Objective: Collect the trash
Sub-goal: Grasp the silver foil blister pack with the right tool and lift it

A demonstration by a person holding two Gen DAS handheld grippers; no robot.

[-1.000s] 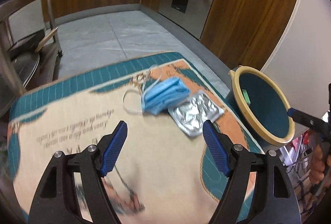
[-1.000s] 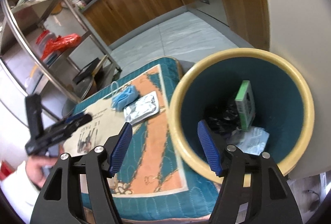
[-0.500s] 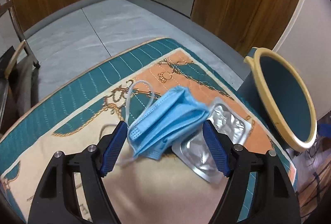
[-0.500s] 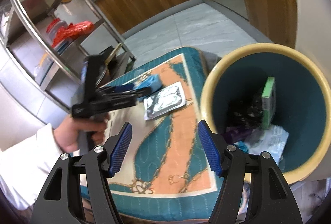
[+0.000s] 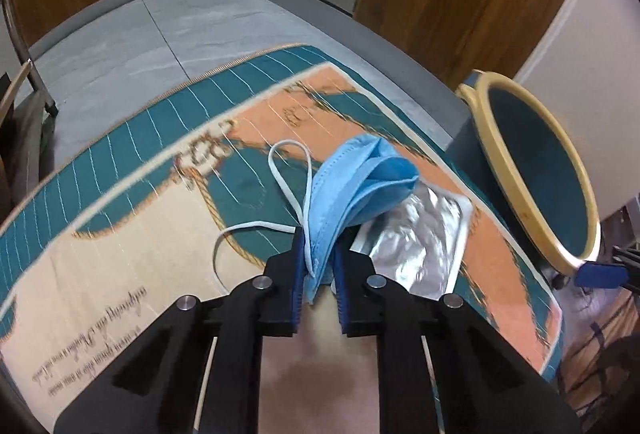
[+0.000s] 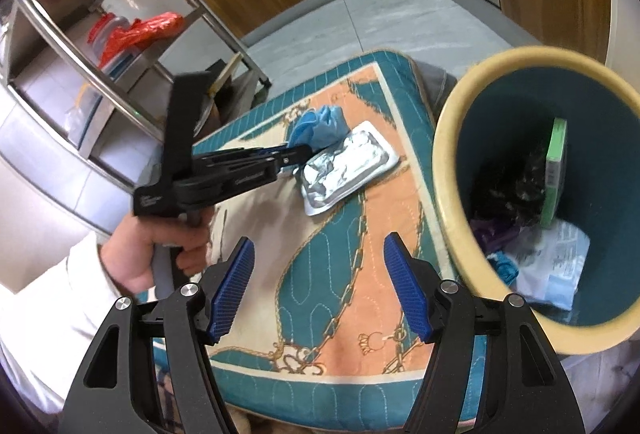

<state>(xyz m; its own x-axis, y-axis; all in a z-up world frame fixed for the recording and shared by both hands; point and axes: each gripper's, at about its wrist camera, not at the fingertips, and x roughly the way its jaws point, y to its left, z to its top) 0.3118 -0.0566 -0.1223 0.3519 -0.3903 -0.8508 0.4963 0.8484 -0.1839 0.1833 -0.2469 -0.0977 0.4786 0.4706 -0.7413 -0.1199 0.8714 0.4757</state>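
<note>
The left tongs pinch the soft blue face mask by its edge, low over the stitched cloth on the desk. Its white loops curl out at 10 o'clock. A shiny, crinkly foil pack lies flat, touching the mask at 3 o'clock. The round bin with a yellow rim stands just past the desk's edge at 2 o'clock, holding paper scraps. The right tongs hang wide open and hold nothing, above bare cloth.

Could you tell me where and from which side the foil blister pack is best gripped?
Grip the blister pack by its flat rim on the near long edge, coming low from the right gripper side. It lies flat, and the mask covers its far end.
</note>
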